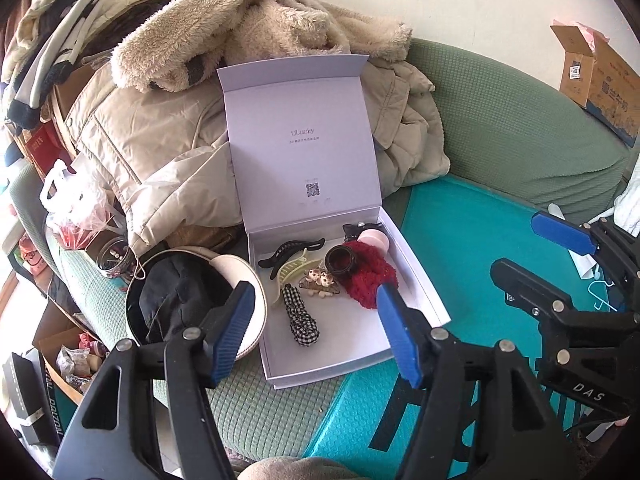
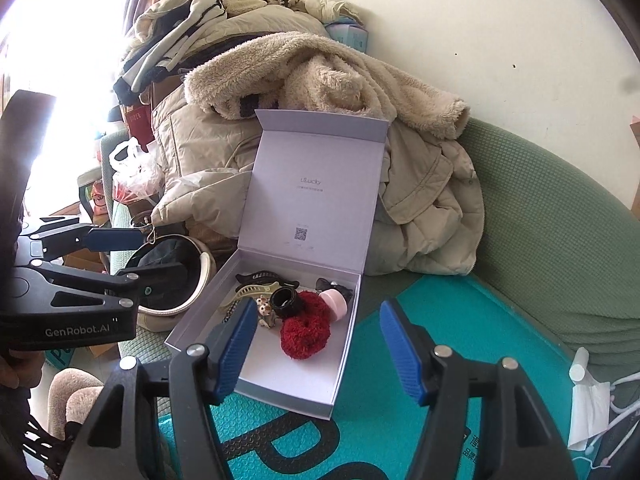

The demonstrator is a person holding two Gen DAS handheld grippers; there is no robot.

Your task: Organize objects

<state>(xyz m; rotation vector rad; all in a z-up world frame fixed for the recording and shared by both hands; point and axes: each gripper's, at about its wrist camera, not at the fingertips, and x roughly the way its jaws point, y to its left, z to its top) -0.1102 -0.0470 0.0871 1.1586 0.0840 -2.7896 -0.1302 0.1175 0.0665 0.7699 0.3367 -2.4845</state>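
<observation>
While seen from the left wrist: left claw [image 1: 316, 330] released, empty, above box [image 1: 416, 280] on sofa [image 1: 520, 128]; scrunchie [image 1: 370, 276], jar [image 1: 339, 263], clips [image 1: 290, 254] inside, lid [image 1: 300, 140] propped on coats [image 1: 160, 136].

From the right wrist: right claw [image 2: 318, 346] released too, nothing between pads, box [image 2: 340, 380] just ahead. Risk, judged: bumping the lid shut, or tipping the box off the mat [image 2: 460, 320], if either claw swings low.

We see bright daylight, w/ the window [image 2: 48, 60] blown out at left in the right wrist view. Soft shadows, sharp centre. Fisheye bends edges; black vignette in corners of both views.
</observation>
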